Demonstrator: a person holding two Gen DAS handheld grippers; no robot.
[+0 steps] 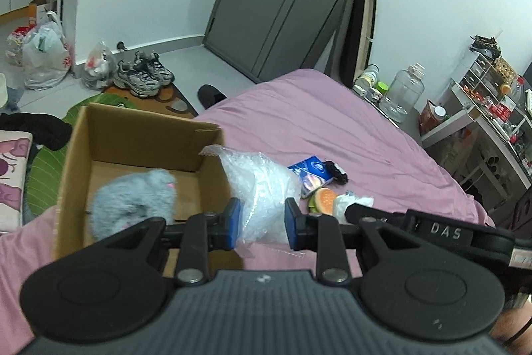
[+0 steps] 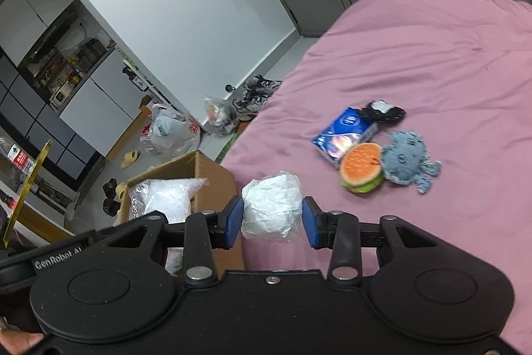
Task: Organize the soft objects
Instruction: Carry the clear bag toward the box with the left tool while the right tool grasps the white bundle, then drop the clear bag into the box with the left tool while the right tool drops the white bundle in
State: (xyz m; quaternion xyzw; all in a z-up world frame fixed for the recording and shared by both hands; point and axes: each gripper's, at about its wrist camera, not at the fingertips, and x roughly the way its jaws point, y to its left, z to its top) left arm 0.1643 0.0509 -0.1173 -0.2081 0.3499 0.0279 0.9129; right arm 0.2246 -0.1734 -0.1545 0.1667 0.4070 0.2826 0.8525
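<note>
Your left claw (image 1: 261, 223) is clenched on one clear bubble-wrap bag (image 1: 257, 185), which hangs between the blue pads right beside the near corner of the cardboard box (image 1: 133, 135). Your right claw (image 2: 272, 222) is clenched on one white crumpled wad (image 2: 271, 208), its pads pressing both sides, held above the bed (image 2: 432, 55) close to the box's outer wall.

Count what lies around them: one box, standing on the bed at its left edge, with one grey plush toy (image 1: 133, 202) inside it. Farther out on the pink sheet sit one blue packet (image 2: 345, 132), one burger toy (image 2: 360, 167), one blue knitted toy (image 2: 409, 165) and one black-and-white item (image 2: 382, 110), bunched together and touching or nearly touching.

In the left wrist view the knitted toy is not visible, the burger toy is half hidden behind the right claw's finger, and the plush toy's lower part is cut off by the claw body. The plush is blurred, so what animal it is, you cannot say; the black-and-white item may be a sock or a small pouch.

The box's open top has bare floor toward its back wall. The bed stretches wide and bare beyond the cluster. Its left edge drops to the floor, where one pair of sneakers (image 1: 144, 75) and plastic bags (image 1: 46, 55) sit.
</note>
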